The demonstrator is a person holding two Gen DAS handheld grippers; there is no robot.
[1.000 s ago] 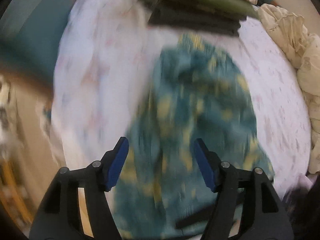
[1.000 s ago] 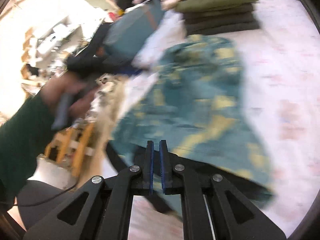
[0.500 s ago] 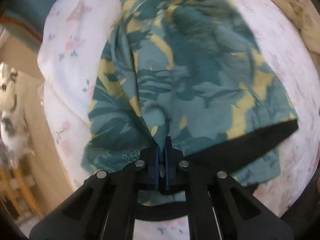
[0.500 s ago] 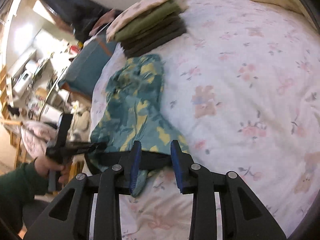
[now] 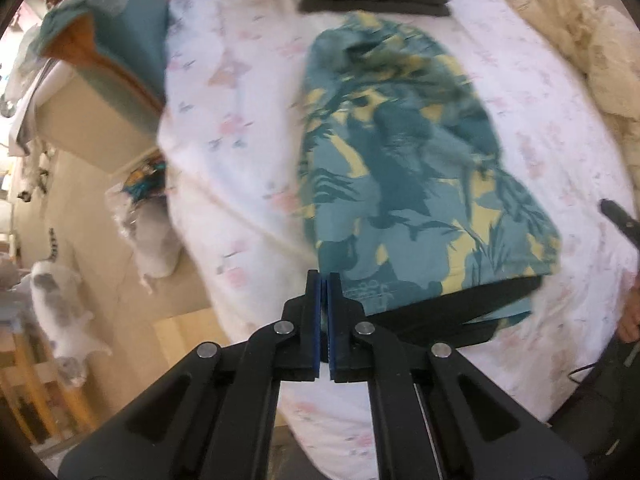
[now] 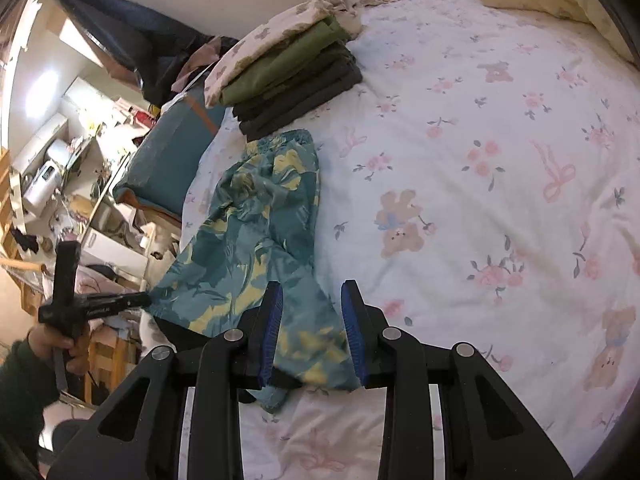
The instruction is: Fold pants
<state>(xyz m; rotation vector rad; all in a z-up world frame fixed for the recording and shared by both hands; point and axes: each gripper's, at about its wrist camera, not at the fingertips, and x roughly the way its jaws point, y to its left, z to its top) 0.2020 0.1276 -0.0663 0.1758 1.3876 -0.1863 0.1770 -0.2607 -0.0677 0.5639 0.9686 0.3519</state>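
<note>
The teal and yellow leaf-print pants (image 5: 404, 168) lie lengthwise on the floral bed sheet (image 5: 240, 128), black lining showing at the near hem. My left gripper (image 5: 324, 280) is shut on the near left corner of the pants hem. In the right wrist view the pants (image 6: 256, 232) stretch from the clothes stack toward me. My right gripper (image 6: 312, 312) is open, its jaws on either side of the near right part of the hem, not closed on it. The left gripper (image 6: 120, 302) shows there, held by a hand at the bed's left edge.
A stack of folded clothes (image 6: 288, 76) sits at the far end of the pants. A cream duvet (image 5: 592, 56) lies along the right side. The bed's left edge drops to a teal cushion (image 6: 168, 156), cluttered furniture and a cat (image 5: 60, 304) on the floor.
My left gripper closed on the hem corner and pulled back and left with it. My right gripper opened and let go of the pants.
</note>
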